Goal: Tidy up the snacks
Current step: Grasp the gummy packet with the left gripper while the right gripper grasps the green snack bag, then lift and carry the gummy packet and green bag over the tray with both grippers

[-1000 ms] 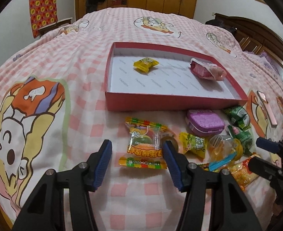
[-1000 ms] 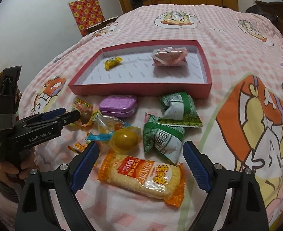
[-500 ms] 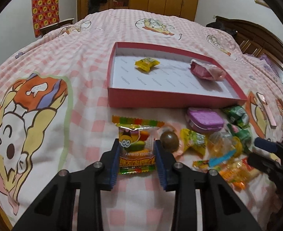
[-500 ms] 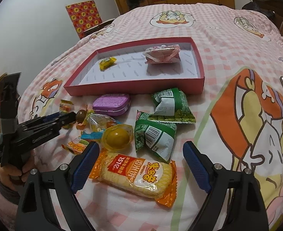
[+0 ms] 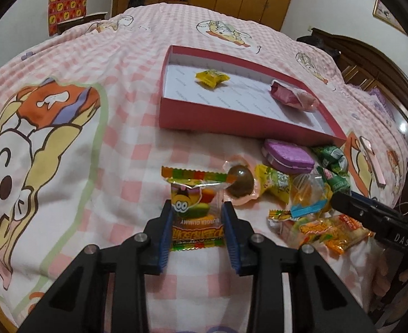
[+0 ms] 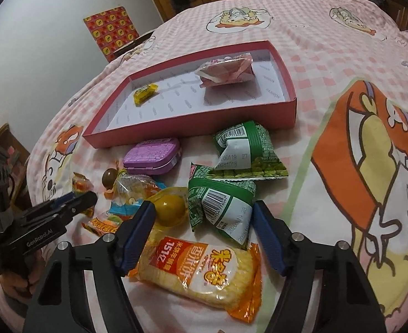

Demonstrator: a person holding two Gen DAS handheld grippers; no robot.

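Observation:
My left gripper (image 5: 198, 208) is shut on a burger gummy packet (image 5: 194, 194), whose top edge sticks up in front of the pads. In the right wrist view my right gripper (image 6: 204, 208) hangs over an orange rice cracker packet (image 6: 198, 269). Its jaws are closing around that packet and the near green packet (image 6: 220, 202), and the pads do not press on either. The red box (image 5: 231, 119) beyond holds a yellow candy (image 5: 212, 78) and a pink packet (image 5: 292, 97).
Loose snacks lie in front of the box (image 6: 176, 127): a purple tin (image 6: 152, 156), a second green packet (image 6: 242, 149), a brown chocolate ball (image 5: 241, 181) and a yellow jelly ball (image 6: 170, 208). A pink phone (image 5: 373, 163) lies at the right on the checked bedspread.
My left gripper's jaws came together on the gummy packet, which now stands up between them. My right gripper's jaws have narrowed over the cracker packet.

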